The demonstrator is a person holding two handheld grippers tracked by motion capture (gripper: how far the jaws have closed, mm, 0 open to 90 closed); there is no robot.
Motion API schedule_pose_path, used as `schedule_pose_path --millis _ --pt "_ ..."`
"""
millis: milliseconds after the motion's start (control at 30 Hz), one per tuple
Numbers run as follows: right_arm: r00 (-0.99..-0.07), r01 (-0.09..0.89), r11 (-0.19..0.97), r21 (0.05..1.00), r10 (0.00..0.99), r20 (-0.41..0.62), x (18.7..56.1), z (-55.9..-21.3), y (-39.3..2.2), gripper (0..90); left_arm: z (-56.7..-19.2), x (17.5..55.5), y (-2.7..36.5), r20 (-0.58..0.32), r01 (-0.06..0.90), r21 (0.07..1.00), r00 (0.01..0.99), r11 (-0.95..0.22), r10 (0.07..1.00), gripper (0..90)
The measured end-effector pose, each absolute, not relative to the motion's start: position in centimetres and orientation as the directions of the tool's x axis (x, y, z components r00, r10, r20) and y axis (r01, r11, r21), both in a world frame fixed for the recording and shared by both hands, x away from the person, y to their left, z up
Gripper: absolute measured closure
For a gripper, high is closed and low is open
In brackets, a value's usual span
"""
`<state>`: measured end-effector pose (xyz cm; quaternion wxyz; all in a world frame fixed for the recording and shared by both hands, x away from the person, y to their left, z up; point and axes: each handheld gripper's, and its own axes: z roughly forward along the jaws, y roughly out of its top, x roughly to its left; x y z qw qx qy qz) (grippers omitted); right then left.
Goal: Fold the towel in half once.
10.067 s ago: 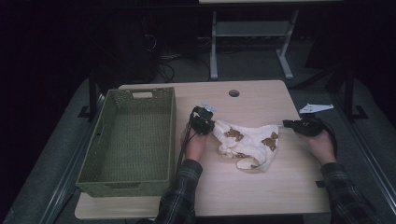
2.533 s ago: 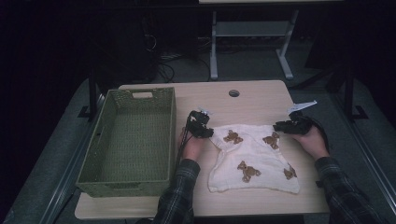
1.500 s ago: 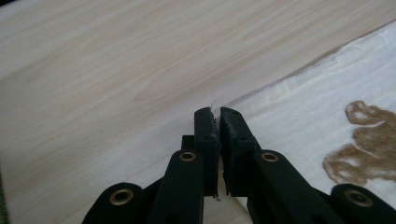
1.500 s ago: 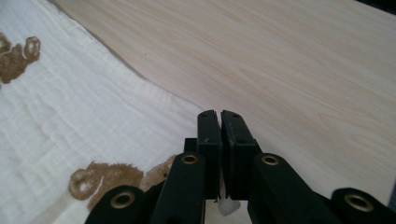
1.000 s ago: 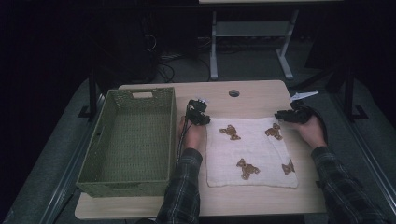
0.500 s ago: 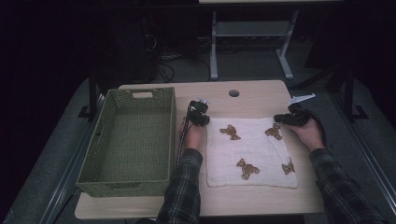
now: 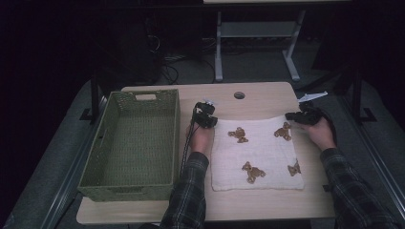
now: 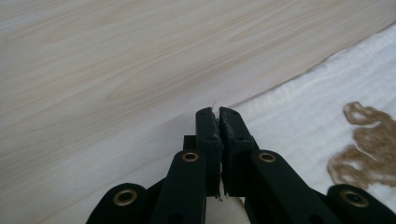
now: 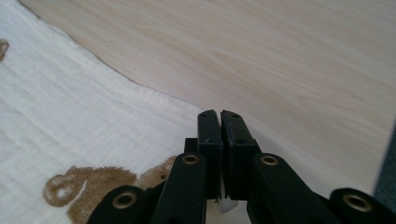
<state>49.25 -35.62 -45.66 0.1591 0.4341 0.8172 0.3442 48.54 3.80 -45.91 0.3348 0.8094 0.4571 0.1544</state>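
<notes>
left gripper point(image 8: 218, 111), right gripper point(image 9: 219, 113) pinch cloth point(image 7: 260, 152) far corners

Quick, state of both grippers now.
Left gripper: closed on the cloth's far left corner.
Right gripper: closed on its far right corner.

Both claws point(image 7: 208, 120) point(image 7: 292, 116) pinch the cloth's point(image 7: 260, 152) far corners.
</notes>
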Motion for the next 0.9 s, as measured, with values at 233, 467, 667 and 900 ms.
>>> schedule_pose_path --millis 233,467,667,900 --pt "-0.554 0.597 0.388 0.702 0.833 0.010 50.1 -44.5 -36.8 87.1 -45.2 48.6 3.2 -0.056 0.615 0.703 0.550 -0.358 0.834 87.1" --pt "-0.556 0.587 0.377 0.716 0.831 0.019 50.1 -43.8 -36.7 87.0 -43.4 48.5 3.4 -0.032 0.579 0.743 0.532 -0.336 0.846 87.1" --pt "-0.569 0.575 0.353 0.738 0.821 0.051 49.0 -43.8 -36.8 87.0 -42.2 47.4 3.9 -0.001 0.550 0.757 0.540 -0.352 0.842 87.0" --pt "-0.590 0.552 0.353 0.756 0.805 0.055 47.1 -43.7 -36.8 87.1 -42.2 45.8 4.5 -0.009 0.542 0.761 0.558 -0.356 0.830 87.0"
